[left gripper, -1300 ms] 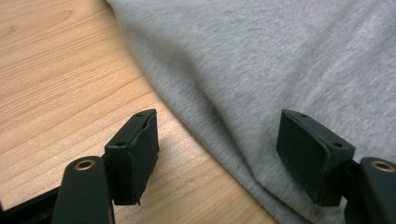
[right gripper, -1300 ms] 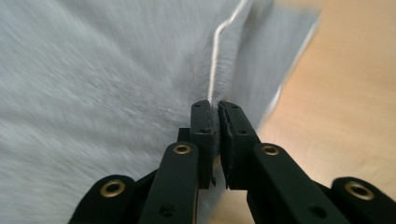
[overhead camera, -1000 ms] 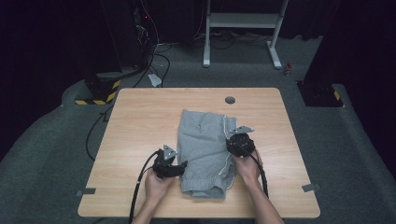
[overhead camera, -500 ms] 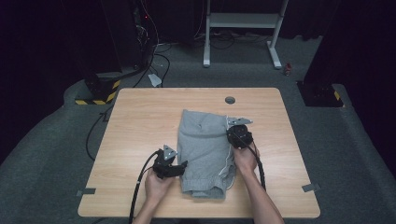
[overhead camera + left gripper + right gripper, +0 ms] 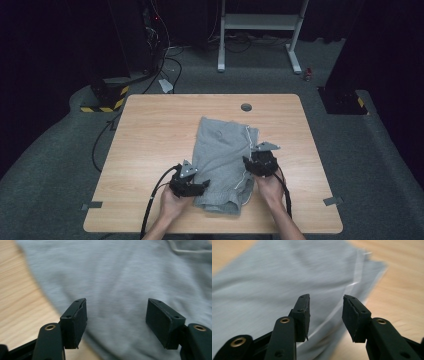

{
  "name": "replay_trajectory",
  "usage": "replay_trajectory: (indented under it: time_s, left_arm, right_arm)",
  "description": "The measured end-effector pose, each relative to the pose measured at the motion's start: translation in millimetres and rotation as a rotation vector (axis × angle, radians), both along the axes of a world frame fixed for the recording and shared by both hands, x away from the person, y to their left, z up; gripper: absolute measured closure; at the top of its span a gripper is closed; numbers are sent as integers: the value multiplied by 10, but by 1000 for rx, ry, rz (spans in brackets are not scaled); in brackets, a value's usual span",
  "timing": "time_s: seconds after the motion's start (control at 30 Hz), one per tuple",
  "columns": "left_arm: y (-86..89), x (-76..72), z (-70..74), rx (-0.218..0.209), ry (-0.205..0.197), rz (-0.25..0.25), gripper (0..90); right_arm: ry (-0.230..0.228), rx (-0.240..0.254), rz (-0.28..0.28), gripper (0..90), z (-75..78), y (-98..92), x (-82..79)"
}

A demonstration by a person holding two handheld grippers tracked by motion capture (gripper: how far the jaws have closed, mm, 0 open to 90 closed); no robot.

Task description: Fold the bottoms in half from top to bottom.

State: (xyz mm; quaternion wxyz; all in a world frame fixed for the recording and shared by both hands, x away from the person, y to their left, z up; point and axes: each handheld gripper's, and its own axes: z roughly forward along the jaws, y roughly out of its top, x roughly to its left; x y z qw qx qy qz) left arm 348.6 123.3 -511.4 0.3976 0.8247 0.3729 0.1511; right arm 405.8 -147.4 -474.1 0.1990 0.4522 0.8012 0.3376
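High view: grey folded garment [image 5: 223,165] is lying on the table [image 5: 150,135] between both claws. Left claw [image 5: 200,185] is gaping wide; right claw [image 5: 248,164] is parted narrower, seemingly over its hem.

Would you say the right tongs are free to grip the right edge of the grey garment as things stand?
Probably yes: the right tongs are open, with the grey garment's edge just ahead between the jaws, and nothing lies between them on the table.

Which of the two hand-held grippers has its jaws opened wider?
The left hand-held gripper: its own view shows a broad gap over the grey garment. The right hand-held gripper is open too, but its gap is clearly narrower.
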Motion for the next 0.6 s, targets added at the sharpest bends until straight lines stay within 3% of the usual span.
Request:
replay_trajectory:
  time_s: [0.13, 0.2, 0.3, 0.43, 0.53, 0.6]
  left_arm:
    - [-57, -97, -29, 8, 5, -21, 344]
    - [-43, -108, -46, -10, 20, -19, 344]
    - [-38, -115, -66, 14, 2, -13, 343]
    - [-9, -130, -30, -22, 3, -10, 354]
    - [-22, -183, 32, -83, 25, -44, 352]
    - [-54, -205, 36, -65, 31, -68, 349]
  right_arm:
    - [42, 4, 78, 565, -93, 4, -333]
    - [55, -27, 69, 558, -204, -39, -431]
    - [63, -9, 38, 552, -334, -158, -472]
    - [14, 17, 20, 562, -232, -207, -543]
    - [1, 63, 44, 551, -144, -202, -623]
    - [19, 54, 60, 546, -158, -177, -675]
